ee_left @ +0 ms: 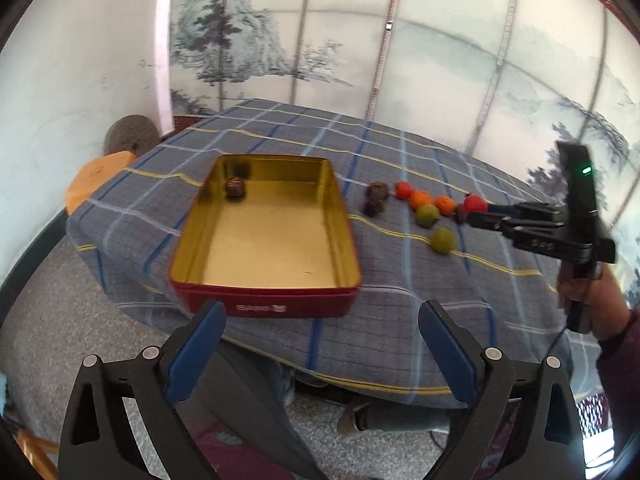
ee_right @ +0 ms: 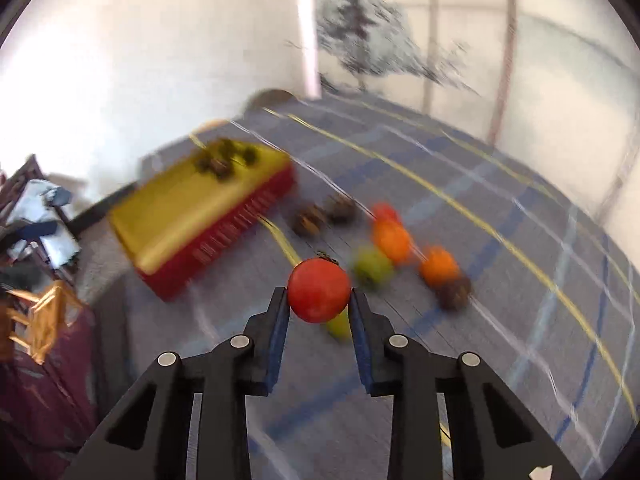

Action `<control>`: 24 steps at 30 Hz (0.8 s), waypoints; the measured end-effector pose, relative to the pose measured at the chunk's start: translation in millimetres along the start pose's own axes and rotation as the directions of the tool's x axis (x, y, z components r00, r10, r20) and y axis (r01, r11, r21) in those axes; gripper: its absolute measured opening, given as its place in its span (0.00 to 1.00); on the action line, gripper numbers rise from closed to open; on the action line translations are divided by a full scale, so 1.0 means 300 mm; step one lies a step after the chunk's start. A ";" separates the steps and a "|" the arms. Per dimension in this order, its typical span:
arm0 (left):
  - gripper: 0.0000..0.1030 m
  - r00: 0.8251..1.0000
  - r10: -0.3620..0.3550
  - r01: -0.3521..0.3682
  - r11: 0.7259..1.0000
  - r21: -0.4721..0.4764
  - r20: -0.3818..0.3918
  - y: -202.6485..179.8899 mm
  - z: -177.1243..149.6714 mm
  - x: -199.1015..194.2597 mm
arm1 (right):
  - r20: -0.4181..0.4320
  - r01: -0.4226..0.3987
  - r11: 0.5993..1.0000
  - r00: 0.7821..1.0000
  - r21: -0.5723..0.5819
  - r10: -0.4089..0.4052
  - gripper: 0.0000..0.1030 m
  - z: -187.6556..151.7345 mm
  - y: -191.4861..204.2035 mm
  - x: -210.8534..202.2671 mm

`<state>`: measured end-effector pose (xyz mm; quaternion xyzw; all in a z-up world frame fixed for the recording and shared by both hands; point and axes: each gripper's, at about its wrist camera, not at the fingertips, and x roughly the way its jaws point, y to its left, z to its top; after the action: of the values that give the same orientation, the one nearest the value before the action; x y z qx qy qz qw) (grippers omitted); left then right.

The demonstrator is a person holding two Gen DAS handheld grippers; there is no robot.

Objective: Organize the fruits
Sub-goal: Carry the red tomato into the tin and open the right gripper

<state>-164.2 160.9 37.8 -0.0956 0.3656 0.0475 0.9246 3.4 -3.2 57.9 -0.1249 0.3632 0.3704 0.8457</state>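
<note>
Tin blurred, right claw clamps red fruit — sharp

blur: right wrist view smeared, tin contents unclear | hidden: green fruit mostly behind red fruit

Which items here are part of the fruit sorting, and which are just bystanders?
Part of the job: red fruit held in right gripper; tin; orange fruits; green fruits; brown fruits; left gripper, open.

Bystanders: tablecloth; orange cushion; wall painting.
</note>
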 end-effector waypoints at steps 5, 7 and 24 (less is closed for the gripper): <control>0.94 0.988 0.133 -0.133 0.991 0.012 -0.075 0.068 -0.001 0.059 | 0.008 -0.130 0.989 0.991 -0.063 0.131 0.27 0.145 0.182 0.109; 0.94 0.984 0.153 -0.153 0.988 0.006 -0.095 0.102 -0.004 0.072 | -0.017 -0.169 0.982 0.986 -0.088 0.168 0.27 0.195 0.256 0.193; 0.94 0.955 0.266 -0.260 0.964 0.060 -0.134 0.201 -0.040 0.116 | -0.198 -0.187 0.982 0.963 0.008 0.185 0.27 0.411 0.398 0.627</control>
<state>-156.3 217.9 -3.2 -0.0297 0.4404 0.1554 0.8837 69.0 239.8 18.7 -0.1312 0.4537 0.4359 0.7661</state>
